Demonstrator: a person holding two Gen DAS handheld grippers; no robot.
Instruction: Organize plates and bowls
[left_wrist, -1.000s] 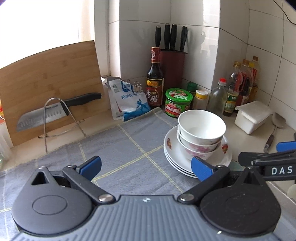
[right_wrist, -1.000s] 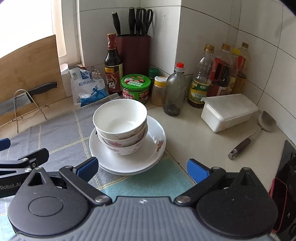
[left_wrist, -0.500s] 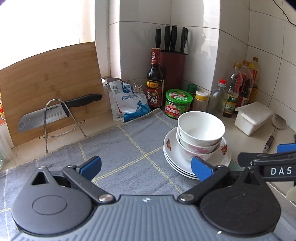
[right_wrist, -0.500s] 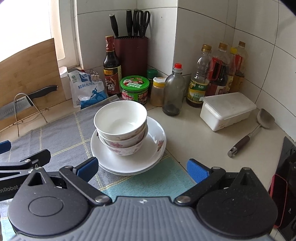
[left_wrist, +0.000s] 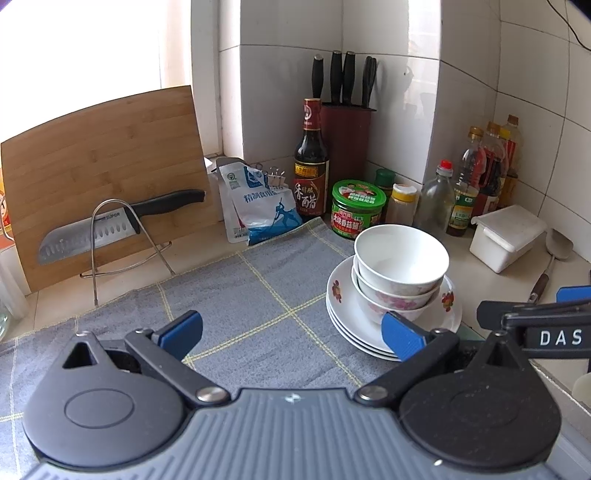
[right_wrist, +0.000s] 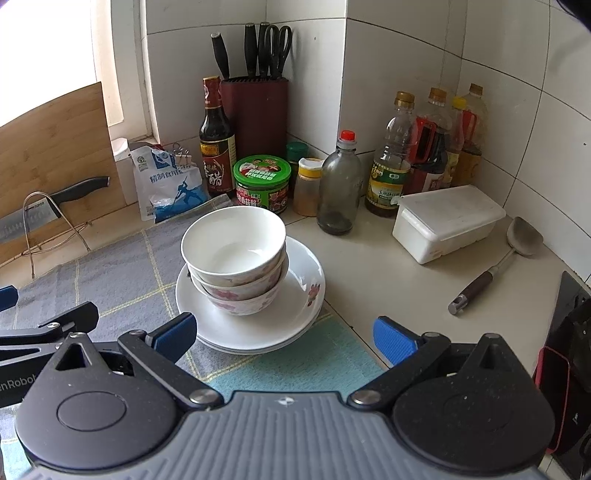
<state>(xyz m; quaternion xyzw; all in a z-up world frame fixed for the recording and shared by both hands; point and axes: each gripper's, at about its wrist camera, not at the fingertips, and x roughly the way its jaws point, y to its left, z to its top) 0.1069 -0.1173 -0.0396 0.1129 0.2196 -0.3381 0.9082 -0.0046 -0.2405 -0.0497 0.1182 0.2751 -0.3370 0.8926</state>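
Three white bowls (left_wrist: 400, 258) with pink flowers sit nested on a stack of white flowered plates (left_wrist: 345, 314) at the right edge of the grey checked cloth (left_wrist: 258, 295). The bowls (right_wrist: 234, 251) and plates (right_wrist: 295, 317) also show in the right wrist view. My left gripper (left_wrist: 291, 332) is open and empty, low over the cloth to the left of the stack. My right gripper (right_wrist: 284, 334) is open and empty, just in front of the stack. The two grippers are side by side.
Behind the stack stand a green-lidded jar (right_wrist: 261, 182), a dark sauce bottle (right_wrist: 217, 144), a knife block (right_wrist: 255, 99), a salt bag (left_wrist: 258, 203) and several bottles (right_wrist: 417, 155). A white lidded box (right_wrist: 447, 221) and a spoon (right_wrist: 495, 262) lie right. Cutting board and knife rack (left_wrist: 107, 225) stand left.
Both grippers have drawn back and risen slightly from the stack. The bowls and plates have not moved. Both grippers stay open.
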